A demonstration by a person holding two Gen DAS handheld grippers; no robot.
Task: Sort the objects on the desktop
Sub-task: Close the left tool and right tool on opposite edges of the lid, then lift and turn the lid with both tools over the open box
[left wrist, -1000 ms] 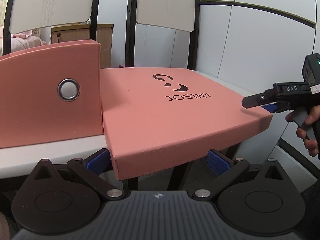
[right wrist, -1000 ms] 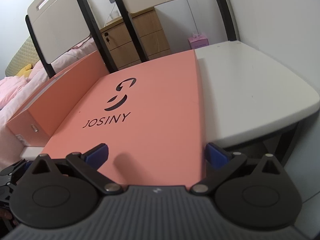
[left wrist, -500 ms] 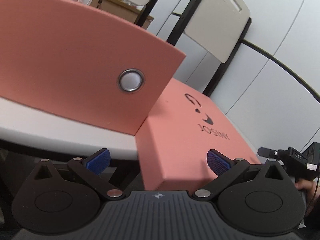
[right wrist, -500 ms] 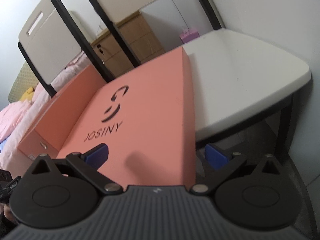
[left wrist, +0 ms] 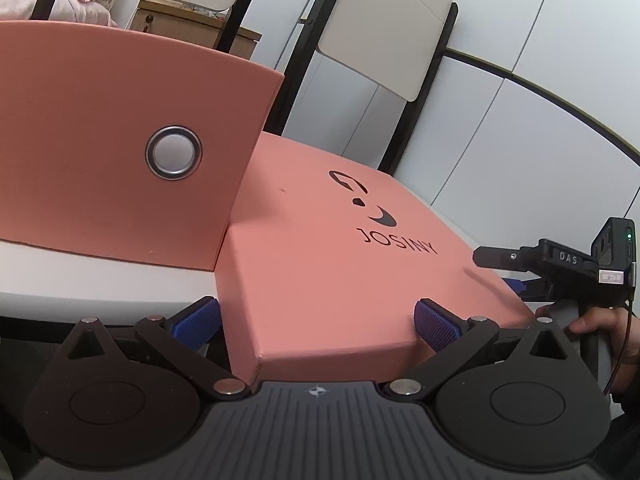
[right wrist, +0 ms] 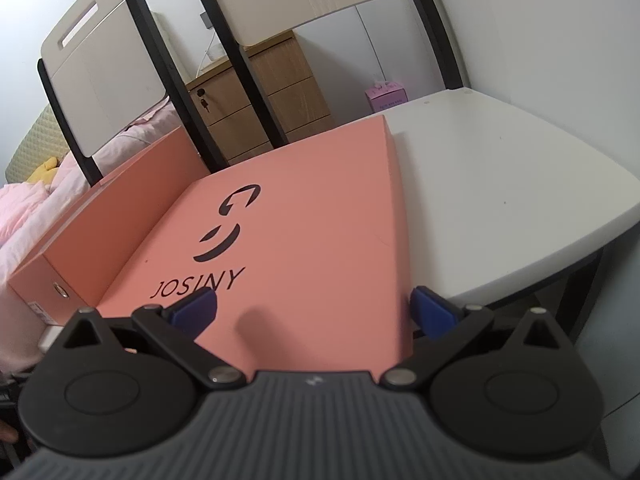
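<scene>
Left wrist view: left gripper (left wrist: 316, 318) jaws spread wide, blue pads (left wrist: 196, 320) on either side of the near corner of the flat salmon JOSINY lid (left wrist: 340, 248); cannot tell if the pads touch it, nothing clamped. Lid lies flat on the white table (left wrist: 100, 292), its near corner overhanging the table edge, its left side just beside the taller salmon box (left wrist: 100, 140), which has a metal eyelet (left wrist: 174, 158) on its facing wall. Right gripper (left wrist: 504, 264) comes in from the right at the lid's right edge, held in a hand (left wrist: 600, 324); from here its jaws look apart around the lid edge. Right wrist view: right gripper (right wrist: 312, 312) jaws wide open, left pad (right wrist: 196, 310) over the lid (right wrist: 312, 216) top near the logo, right pad (right wrist: 430, 310) just off the lid's right side above the table (right wrist: 500, 184); no grip visible. Box (right wrist: 112, 216) sits left of the lid. Behind: chair backs (right wrist: 96, 64), wooden drawers (right wrist: 280, 100), pink bedding (right wrist: 24, 216).
</scene>
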